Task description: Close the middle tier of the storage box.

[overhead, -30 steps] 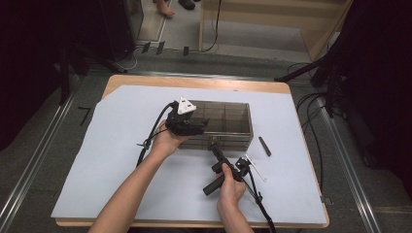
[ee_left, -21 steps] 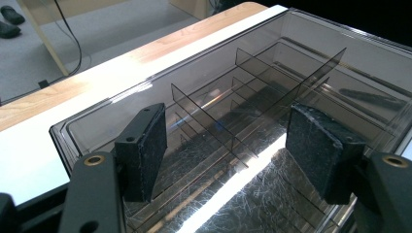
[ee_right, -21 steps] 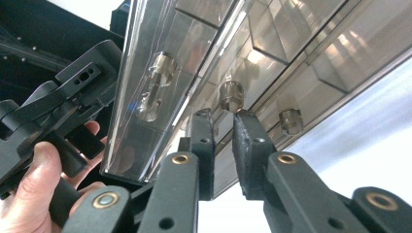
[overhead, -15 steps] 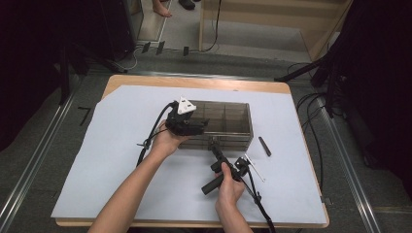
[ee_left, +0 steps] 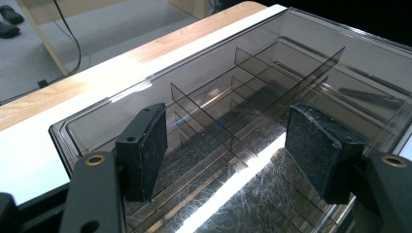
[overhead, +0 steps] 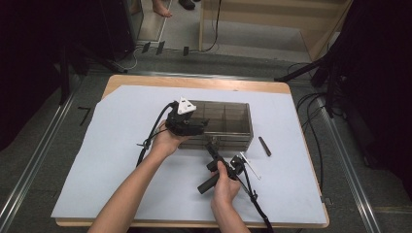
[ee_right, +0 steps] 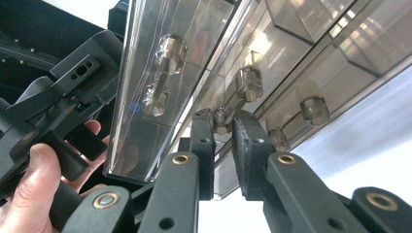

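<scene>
**Right jaws pinched on a drawer knob of the smoky organizer box**

So the thing in play is a smoke-tinted clear plastic drawer organizer (overhead: 221,125), sitting roughly mid-bench on the white sheet (overhead: 116,145) that covers the wooden bench (overhead: 194,83). Its front row has little round clear knobs, and the right gripper (ee_right: 222,127) has its jaws closed on one of those knobs (ee_right: 221,120), with the pads pressing it from both sides. Those jaws have just been closing a touch further, with the knob between them. In the high view that right gripper (overhead: 212,150) comes up from the near side at an angle to the box's front face.

The left gripper (overhead: 197,128) is at the box's left end, held by the left hand (overhead: 167,141). From the left gripper view, its jaws stand wide apart, and the organizer (ee_left: 252,87) with its thin dividers lies beyond and between them. I can't tell whether the pads actually press the box walls or just straddle them.

Off to the right of the box, a small dark stick (overhead: 265,146) lies on the sheet, and a thin white strip (overhead: 250,165) lies near the right hand (overhead: 226,187).
</scene>
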Action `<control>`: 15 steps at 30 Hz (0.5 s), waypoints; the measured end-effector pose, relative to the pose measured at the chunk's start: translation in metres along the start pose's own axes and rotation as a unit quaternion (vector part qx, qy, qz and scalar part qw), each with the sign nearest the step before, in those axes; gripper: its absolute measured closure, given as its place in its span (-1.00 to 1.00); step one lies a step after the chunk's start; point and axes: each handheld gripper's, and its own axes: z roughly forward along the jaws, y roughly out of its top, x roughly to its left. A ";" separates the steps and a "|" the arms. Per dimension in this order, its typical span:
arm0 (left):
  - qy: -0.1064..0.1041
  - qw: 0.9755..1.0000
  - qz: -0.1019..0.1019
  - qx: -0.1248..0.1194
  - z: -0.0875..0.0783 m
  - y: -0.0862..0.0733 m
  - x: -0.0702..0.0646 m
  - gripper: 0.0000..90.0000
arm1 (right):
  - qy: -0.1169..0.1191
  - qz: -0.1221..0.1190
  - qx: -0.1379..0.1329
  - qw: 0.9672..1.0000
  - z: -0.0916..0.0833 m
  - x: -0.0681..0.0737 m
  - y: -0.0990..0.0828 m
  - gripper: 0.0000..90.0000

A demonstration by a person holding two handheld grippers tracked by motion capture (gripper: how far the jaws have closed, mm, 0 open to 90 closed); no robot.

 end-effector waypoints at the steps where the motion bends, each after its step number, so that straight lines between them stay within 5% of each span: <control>1: 0.000 1.000 0.000 0.000 0.000 0.000 0.000 -0.26 | 0.000 0.000 -0.001 1.000 0.000 0.000 0.000 0.78; 15: 0.001 1.000 0.000 -0.001 0.000 0.000 0.000 -0.26 | 0.001 -0.009 -0.005 1.000 0.000 -0.001 -0.001 0.80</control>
